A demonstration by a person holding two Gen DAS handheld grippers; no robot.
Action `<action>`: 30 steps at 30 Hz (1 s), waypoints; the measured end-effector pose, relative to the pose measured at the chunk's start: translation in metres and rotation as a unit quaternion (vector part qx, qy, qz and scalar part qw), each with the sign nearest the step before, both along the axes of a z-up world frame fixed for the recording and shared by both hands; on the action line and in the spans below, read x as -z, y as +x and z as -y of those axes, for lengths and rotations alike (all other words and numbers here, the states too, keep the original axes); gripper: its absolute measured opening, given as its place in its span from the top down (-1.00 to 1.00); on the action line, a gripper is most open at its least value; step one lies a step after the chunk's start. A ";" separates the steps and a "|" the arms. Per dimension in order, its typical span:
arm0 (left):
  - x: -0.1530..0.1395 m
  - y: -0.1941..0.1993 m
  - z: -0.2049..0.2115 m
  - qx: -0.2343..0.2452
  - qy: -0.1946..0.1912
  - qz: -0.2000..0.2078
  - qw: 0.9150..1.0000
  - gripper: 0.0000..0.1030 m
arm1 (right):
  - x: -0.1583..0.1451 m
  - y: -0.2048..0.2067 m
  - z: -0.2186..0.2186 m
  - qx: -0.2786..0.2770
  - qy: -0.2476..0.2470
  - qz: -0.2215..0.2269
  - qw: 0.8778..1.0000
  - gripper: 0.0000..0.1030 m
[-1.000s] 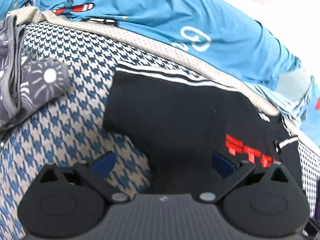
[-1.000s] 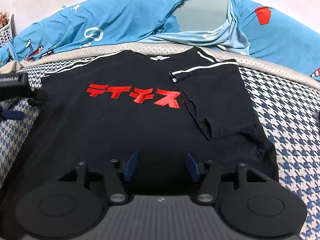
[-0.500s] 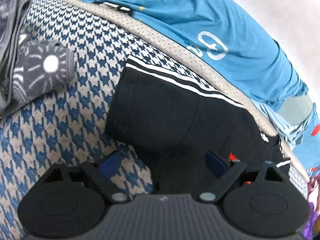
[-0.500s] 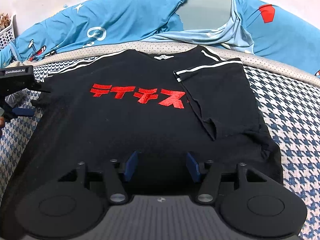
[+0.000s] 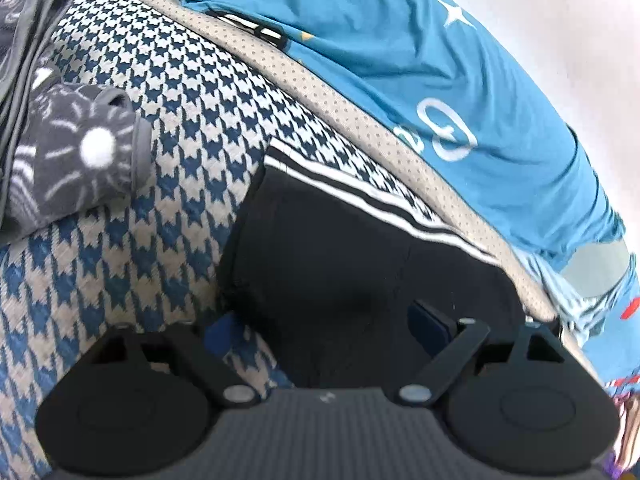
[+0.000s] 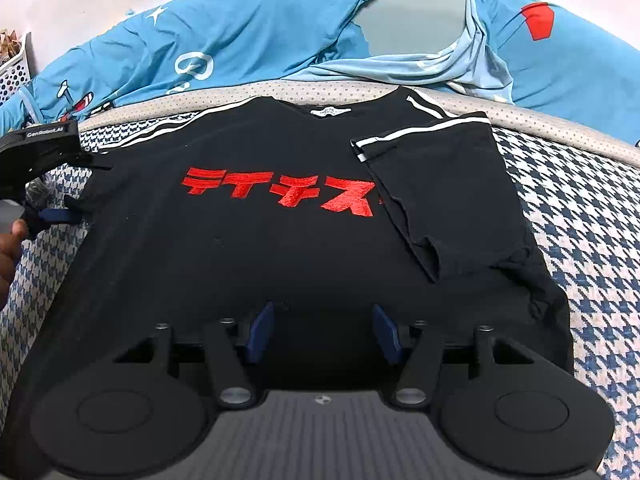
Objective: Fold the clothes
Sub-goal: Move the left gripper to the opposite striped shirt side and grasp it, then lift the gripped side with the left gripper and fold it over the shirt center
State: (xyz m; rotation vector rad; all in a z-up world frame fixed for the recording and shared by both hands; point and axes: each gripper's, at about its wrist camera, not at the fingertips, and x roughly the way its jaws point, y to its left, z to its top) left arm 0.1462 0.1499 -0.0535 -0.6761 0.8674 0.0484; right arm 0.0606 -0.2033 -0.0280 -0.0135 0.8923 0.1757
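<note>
A bed cover (image 6: 580, 216) in blue-and-cream houndstooth is seen filling the lower scene, edged at twelve o'clock by a dotted beige border (image 6: 248, 92). Behind that border a bright blue sheet (image 6: 256, 36) with printed figures is bunched against the wall. On the houndstooth a black T-shirt (image 6: 280, 264) with red lettering is laid flat, chest up, at the centre of the right wrist view. Its sleeve at two o'clock (image 6: 444, 196) is folded inward over the body; its other sleeve (image 5: 332, 248), white-striped, is spread outward at nine o'clock. A grey patterned garment (image 5: 76, 156) is seen at nine o'clock of the left wrist view, apart from the shirt.

The left gripper (image 5: 326, 326) is held at the spread sleeve with its jaws closing; sleeve cloth is seen between them, not yet pinched. The right gripper (image 6: 322, 332) is held spread over the shirt's hem, nothing gripped. A hand (image 6: 8, 248) is glimpsed at nine o'clock.
</note>
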 end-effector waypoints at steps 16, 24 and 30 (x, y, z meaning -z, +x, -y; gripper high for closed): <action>0.005 -0.002 -0.009 -0.047 -0.021 0.014 0.999 0.79 | 0.002 0.009 0.000 -0.001 -0.009 -0.004 1.000 -0.05; -0.007 -0.007 0.006 -0.021 -0.008 0.042 0.999 0.81 | -0.001 0.006 0.000 0.005 -0.007 -0.002 1.000 -0.05; -0.020 -0.012 0.039 0.033 0.017 0.078 0.996 0.81 | -0.002 0.006 0.002 0.013 -0.008 0.000 1.000 -0.05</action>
